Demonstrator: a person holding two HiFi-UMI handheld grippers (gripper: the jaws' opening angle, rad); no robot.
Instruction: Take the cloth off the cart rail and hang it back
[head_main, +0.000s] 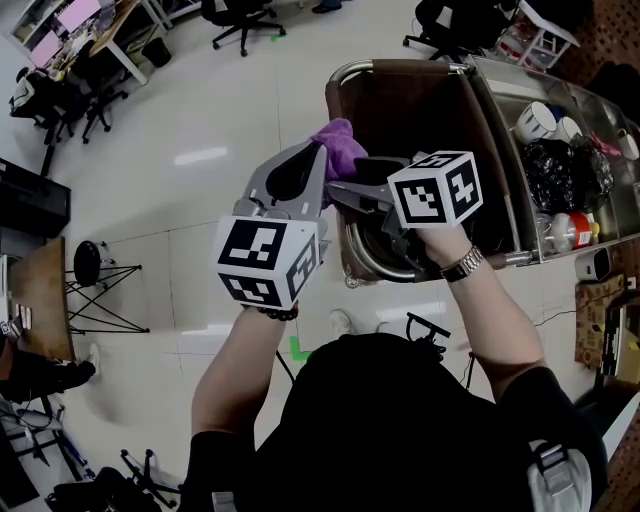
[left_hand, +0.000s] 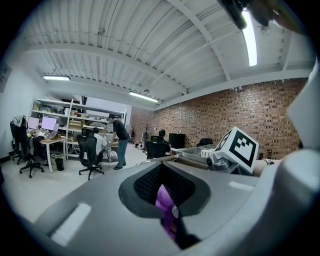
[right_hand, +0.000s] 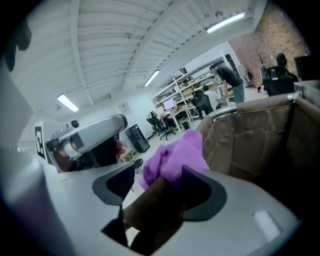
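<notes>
Left gripper (head_main: 318, 152): jaws pressed together on a fold of the purple cloth (head_main: 342, 138), held about level.
Right gripper (right_hand: 159, 181): jaws spread wide, pinching nothing; a blurred brown bar (right_hand: 150, 205) sits in the gap, cloth just beyond the tips; nose tipped downward.
Cloth's place: bunched at the cart (head_main: 420, 110) corner, near its chrome rail (head_main: 352, 262).
Arms: both forearms reach forward, side by side; wristwatch (head_main: 462, 264) on the right.
Markings: black-and-white square codes on each marker cube (head_main: 265, 262).
</notes>
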